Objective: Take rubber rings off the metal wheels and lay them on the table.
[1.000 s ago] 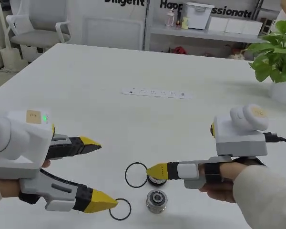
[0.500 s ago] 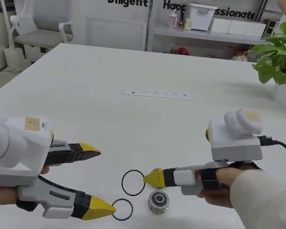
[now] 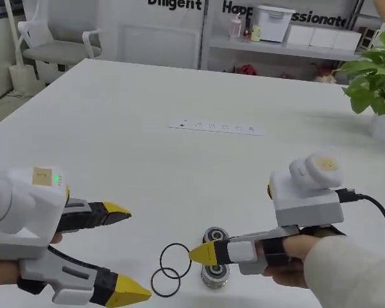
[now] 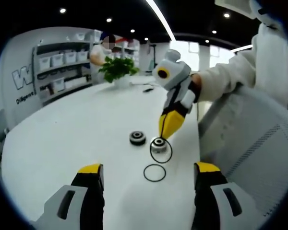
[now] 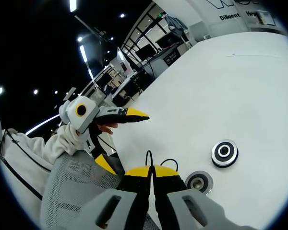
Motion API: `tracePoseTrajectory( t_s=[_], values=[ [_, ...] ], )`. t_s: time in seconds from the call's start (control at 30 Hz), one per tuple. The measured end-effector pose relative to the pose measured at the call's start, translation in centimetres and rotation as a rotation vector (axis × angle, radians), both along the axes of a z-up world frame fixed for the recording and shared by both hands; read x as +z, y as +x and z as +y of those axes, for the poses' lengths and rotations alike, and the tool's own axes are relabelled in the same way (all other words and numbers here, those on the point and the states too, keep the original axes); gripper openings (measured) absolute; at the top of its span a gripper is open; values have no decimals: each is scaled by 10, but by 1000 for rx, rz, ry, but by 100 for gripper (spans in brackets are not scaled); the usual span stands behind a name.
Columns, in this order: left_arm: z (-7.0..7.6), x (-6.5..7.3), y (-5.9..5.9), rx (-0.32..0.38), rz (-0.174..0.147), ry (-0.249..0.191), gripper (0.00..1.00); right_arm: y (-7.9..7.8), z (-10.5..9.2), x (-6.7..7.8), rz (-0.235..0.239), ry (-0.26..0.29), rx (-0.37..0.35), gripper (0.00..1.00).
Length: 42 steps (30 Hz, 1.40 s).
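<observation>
Jaws of the right gripper [image 3: 194, 255] pinch 1 rubber ring [image 3: 160, 256] beside the 2 metal wheels [image 3: 213, 274]; the left gripper [image 3: 123, 253] gapes wide, empty. Lowering it flat onto the table [image 3: 179, 167], clear of the other ring [image 3: 152, 282], seems wise. The right gripper view shows the strand between the tips; the head view hides it.

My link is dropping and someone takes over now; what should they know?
Left gripper: open, empty.
Right gripper: shut on a ring beside the near wheel.
Second ring lies on the table; far wheel stands just behind.
Done: two rings off.
To do: lay the held ring down; I cannot tell whether either wheel carries more.
</observation>
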State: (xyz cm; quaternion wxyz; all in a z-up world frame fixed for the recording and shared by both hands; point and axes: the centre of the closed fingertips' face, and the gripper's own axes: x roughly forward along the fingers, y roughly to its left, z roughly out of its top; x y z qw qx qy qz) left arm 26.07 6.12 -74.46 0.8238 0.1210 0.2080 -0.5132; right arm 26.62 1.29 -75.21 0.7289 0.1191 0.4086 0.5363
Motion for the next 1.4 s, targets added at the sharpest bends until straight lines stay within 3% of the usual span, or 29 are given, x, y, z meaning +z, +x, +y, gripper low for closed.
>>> tracePoseTrajectory(
  t_s=[0.9,1.13,1.27,1.4],
  values=[
    [-1,-6,-3,-17,10,26,77,-3,3,-26,40,-56,-23,0],
    [0,-9,-4,-19,18,34,76,-1,1,-33,29,-81,-32,0],
    [0,-9,-4,-21,18,35,76,1,-2,-40,-15,-128,-26,0],
    [1,-10,-4,-17,21,36,76,3,-2,-41,-30,-132,-28,0]
  ],
)
